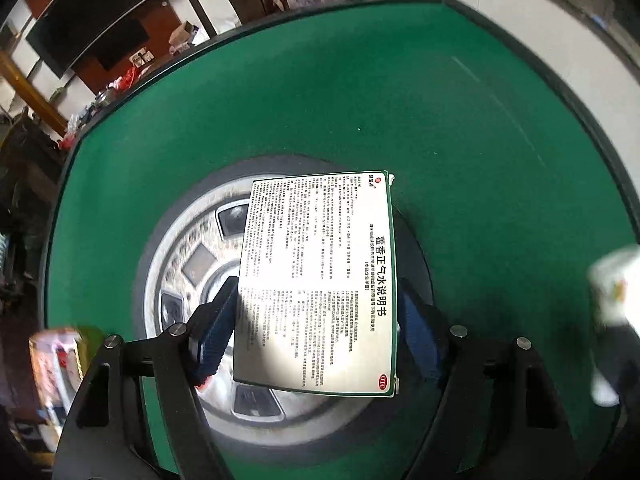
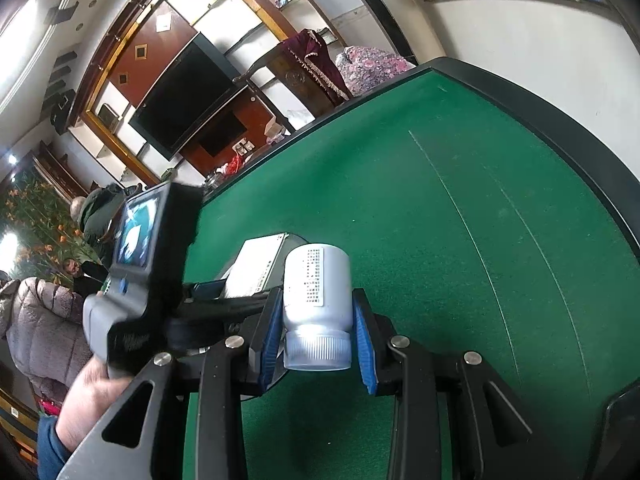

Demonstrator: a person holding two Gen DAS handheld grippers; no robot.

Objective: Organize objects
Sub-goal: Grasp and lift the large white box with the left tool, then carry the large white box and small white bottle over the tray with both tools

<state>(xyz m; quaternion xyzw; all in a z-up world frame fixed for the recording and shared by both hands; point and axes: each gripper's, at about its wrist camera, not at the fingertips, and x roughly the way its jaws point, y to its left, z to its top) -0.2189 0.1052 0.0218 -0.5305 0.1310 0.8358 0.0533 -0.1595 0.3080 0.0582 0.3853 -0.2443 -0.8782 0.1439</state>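
Spanning green felt table [image 1: 360, 100], left tongs [image 1: 316, 332] clamping medicine box [image 1: 320, 280], right tongs [image 2: 318, 332] clamping white bottle [image 2: 316, 292].

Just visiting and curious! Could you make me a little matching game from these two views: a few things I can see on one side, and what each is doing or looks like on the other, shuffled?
Things:
1. medicine box
2. white bottle
3. table felt
4. round centre panel

Descriptions:
A. green
B. silver-grey, set in the middle of the table
C. gripped by the right gripper, cap toward the camera
D. gripped by the left gripper, printed face up

Pairs: 1-D, 2-C, 3-A, 4-B
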